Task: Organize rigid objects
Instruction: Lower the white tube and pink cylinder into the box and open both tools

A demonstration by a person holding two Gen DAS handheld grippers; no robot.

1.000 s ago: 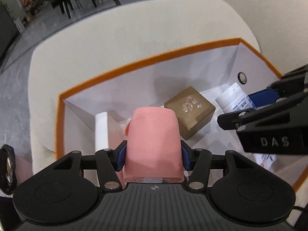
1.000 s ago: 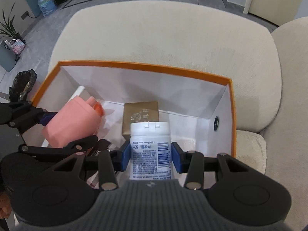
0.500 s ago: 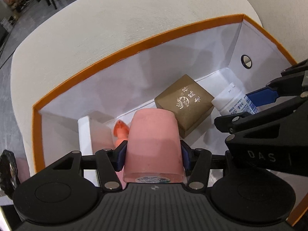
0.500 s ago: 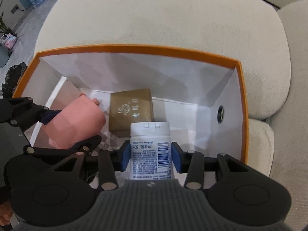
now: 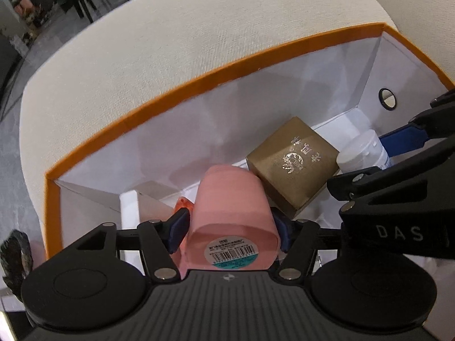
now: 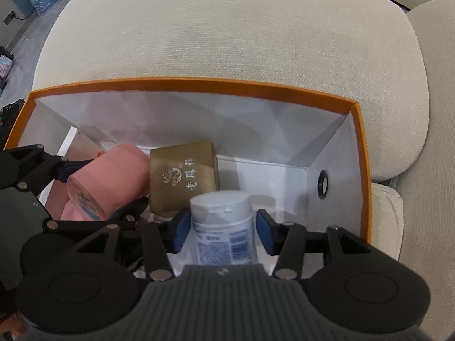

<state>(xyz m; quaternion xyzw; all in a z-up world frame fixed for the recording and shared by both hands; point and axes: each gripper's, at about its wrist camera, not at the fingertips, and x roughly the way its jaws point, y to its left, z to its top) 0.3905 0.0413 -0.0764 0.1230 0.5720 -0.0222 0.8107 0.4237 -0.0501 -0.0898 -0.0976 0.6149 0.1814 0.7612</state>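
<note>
Cream upholstered cushions (image 6: 227, 34) fill the background beyond both tools, with grey floor at the far left edge.

Orange-rimmed box (image 6: 199, 81), one, white inside, set on the cushion directly under and ahead of both tools; a round metal eyelet shows in its right wall.

Left tool (image 5: 229, 221), one: jaws opening, blue pads standing just off the sides of the pink cup. Pink cup (image 5: 231, 199), one, between those pads inside the box; long axis runs along the fingers, labelled base toward the camera, mouth pointing away and down.

Gold box (image 6: 183, 176), one, cube-shaped with metallic lettering on top, resting on the box floor ahead of both tools, just beside the cup and between the two tools.

Right tool (image 6: 221, 227), one: jaws opening, a gap visible at each blue pad. White bottle (image 6: 223, 227), one, blue-printed label, between those pads; long axis along the fingers, white cap pointing away and down into the box.

Small orange item (image 5: 184, 204), one, just left of the cup; kind cannot be told.
</note>
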